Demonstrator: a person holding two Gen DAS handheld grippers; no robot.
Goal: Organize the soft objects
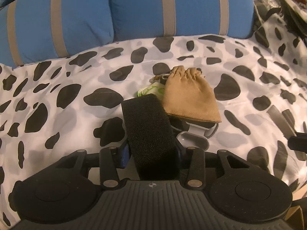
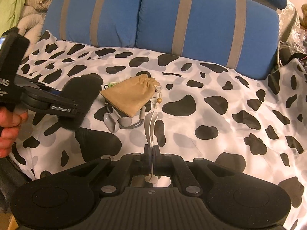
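My left gripper (image 1: 151,134) is shut on a black foam block (image 1: 148,126) and holds it just in front of a tan drawstring pouch (image 1: 189,95); the gripper (image 2: 76,103) and block (image 2: 80,92) also show in the right wrist view. The pouch (image 2: 130,95) lies on a grey silicone strap piece (image 2: 117,120), with a green-and-white packet (image 1: 151,91) beside it. My right gripper (image 2: 151,151) is shut on a thin grey-white strap (image 2: 151,122) that runs toward the grey piece.
A cow-print sheet (image 2: 220,126) covers the bed. Two blue pillows with grey stripes (image 2: 191,19) lean along the back. Quilts (image 2: 28,15) are piled at the far left and clutter in plastic (image 1: 284,3) at the far right.
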